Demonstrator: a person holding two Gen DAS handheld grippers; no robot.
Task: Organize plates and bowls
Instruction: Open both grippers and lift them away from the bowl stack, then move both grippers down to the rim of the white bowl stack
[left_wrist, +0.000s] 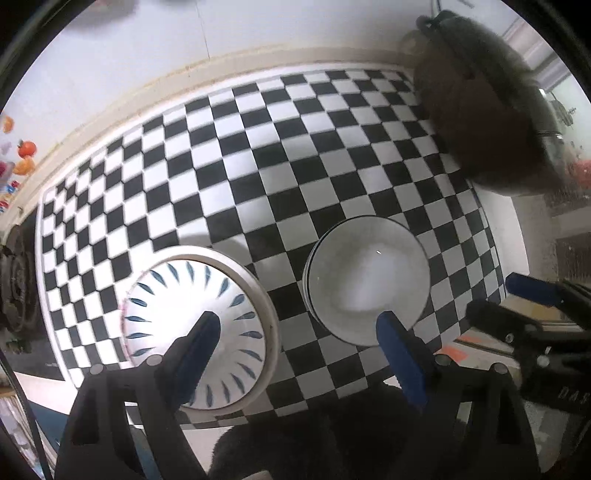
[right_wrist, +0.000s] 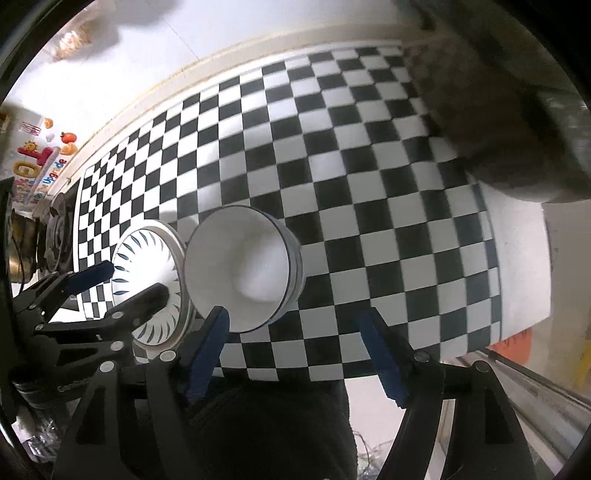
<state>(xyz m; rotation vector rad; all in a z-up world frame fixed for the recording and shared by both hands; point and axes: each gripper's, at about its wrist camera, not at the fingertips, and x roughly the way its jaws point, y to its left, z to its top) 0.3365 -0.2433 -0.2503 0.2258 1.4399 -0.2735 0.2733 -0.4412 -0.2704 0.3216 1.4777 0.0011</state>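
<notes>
Hovering above the checkered mat (left_wrist: 295, 155), both grippers are pointing almost straight down, and each one is standing released with nothing between its jaws. The patterned plate stack (left_wrist: 199, 332) and the white bowl stack (left_wrist: 369, 284) are sitting side by side near the front edge of the mat, close but apart in the left wrist view, probably because like dishes are being gathered into neat piles. The left gripper (left_wrist: 299, 325) is hanging over both stacks, while the right gripper (right_wrist: 295, 328) is hanging just beside the bowls.
</notes>
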